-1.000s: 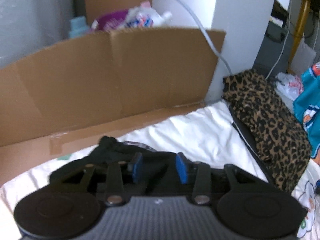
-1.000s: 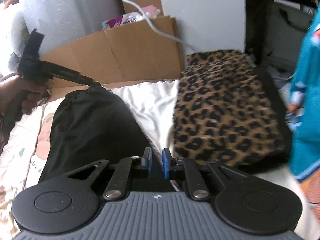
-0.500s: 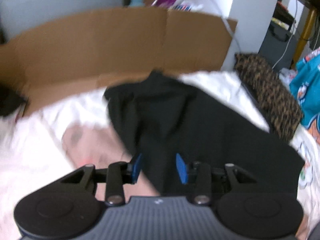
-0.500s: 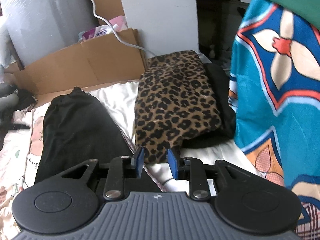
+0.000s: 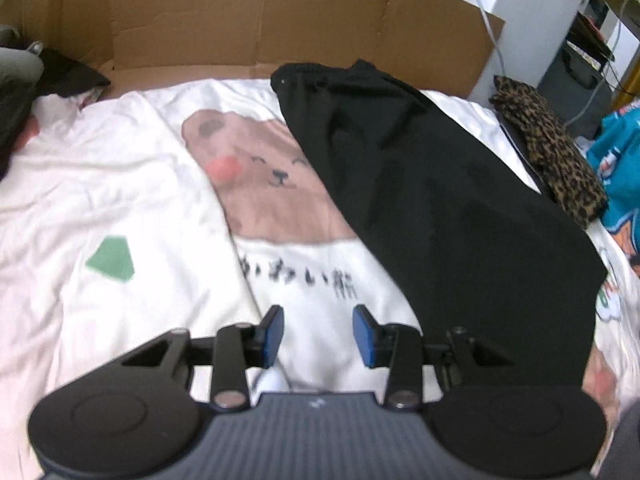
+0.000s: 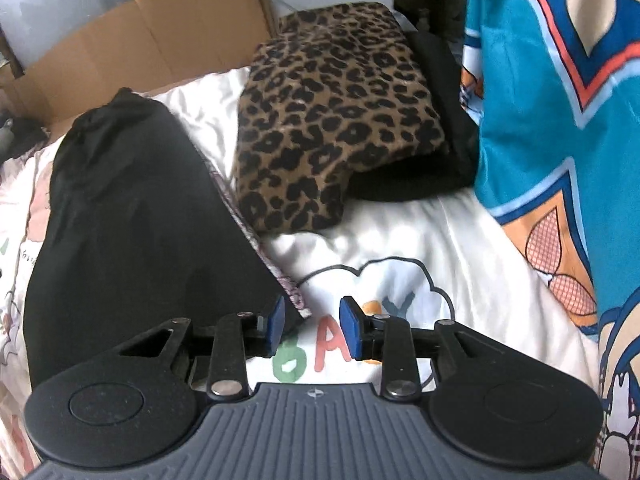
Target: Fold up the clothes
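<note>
1. The black garment [image 5: 432, 200] lies stretched out flat on the bed sheet [image 5: 120, 184], running from the cardboard [image 5: 248, 20] at the head of the bed down toward the near edge. In the right wrist view it fills the left half, with its near corner just beside the right tongs [image 6: 312, 330].

2. The left tongs [image 5: 318, 334] hang over the printed sheet with their jaws apart and nothing between them; the black garment lies just to their right, not touching.

3. The right tongs have their jaws opening, and only the sheet shows between them. The left pad sits against the garment's near corner, but I cannot tell whether it touches the cloth.

4. A folded leopard-print piece [image 6: 336, 120] rests on another dark item, near the garment's far right edge, and a bright blue patterned cloth [image 6: 560, 120] hangs along the right side.

5. Risk: either tongs could pinch the sheet along with the garment, since the cloth lies flat on soft, wrinkled bedding. Lifting would then drag the sheet and spoil the layout.

6. Risk: grabbing only one layer at a corner. The garment looks doubled over, so a shallow bite might peel the layers apart.

7. Risk: an uneven fold, if the two tongs grip at mismatched points along the edge.

8. Risk: swinging the garment rightward may knock the leopard-print piece off its stack or snag the hanging blue cloth.
</note>
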Demonstrator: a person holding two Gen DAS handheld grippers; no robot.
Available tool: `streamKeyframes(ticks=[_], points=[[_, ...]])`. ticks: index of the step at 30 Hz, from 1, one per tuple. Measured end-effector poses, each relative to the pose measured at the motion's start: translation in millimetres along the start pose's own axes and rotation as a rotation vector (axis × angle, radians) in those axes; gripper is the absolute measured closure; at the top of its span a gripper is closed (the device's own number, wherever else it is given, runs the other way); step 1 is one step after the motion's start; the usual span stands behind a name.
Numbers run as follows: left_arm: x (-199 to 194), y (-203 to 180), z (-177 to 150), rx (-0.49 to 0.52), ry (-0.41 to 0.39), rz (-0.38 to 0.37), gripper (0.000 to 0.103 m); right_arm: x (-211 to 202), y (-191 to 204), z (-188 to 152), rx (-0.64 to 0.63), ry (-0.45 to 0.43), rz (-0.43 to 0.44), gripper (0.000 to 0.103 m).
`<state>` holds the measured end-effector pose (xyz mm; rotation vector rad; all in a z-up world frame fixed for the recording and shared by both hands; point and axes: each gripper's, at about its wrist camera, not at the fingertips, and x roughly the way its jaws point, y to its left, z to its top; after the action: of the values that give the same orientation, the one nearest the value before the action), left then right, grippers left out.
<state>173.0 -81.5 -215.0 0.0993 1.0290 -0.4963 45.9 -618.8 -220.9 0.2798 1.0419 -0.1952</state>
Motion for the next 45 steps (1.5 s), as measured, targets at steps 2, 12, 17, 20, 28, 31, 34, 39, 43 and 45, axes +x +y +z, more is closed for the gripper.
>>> streamKeyframes(ticks=[2,12,17,20,28,31,34,39,43,45], points=[[-6,-1,-10,-0.037,0.003,-0.014,0.062,2,-4,1,0.035,-0.003,-0.003,0.064],[8,-5,-28,-0.253,0.0,-0.135,0.068,9,9,-3,0.046,-0.003,0.028,0.06],[34,-18,-34,-0.249,0.034,-0.163,0.068,17,12,-2,0.059,0.012,0.03,0.06],[48,-24,-37,-0.253,0.065,-0.186,0.076,28,19,-1,0.038,0.034,0.029,0.06],[59,-34,-40,-0.253,0.068,-0.222,0.076,62,31,3,0.008,0.113,-0.002,0.06],[47,-27,-41,-0.256,0.041,-0.209,0.076,69,33,3,-0.007,0.128,-0.03,0.06],[36,-19,-43,-0.287,0.021,-0.233,0.076,76,32,0,-0.009,0.15,-0.058,0.064],[46,-34,-41,-0.229,0.053,-0.242,0.071,83,26,-4,0.014,0.165,-0.085,0.079],[66,-46,-38,-0.202,0.078,-0.242,0.064,83,26,-2,0.019,0.163,-0.111,0.084],[68,-48,-37,-0.188,0.067,-0.244,0.062,82,24,-3,0.026,0.162,-0.11,0.084]])
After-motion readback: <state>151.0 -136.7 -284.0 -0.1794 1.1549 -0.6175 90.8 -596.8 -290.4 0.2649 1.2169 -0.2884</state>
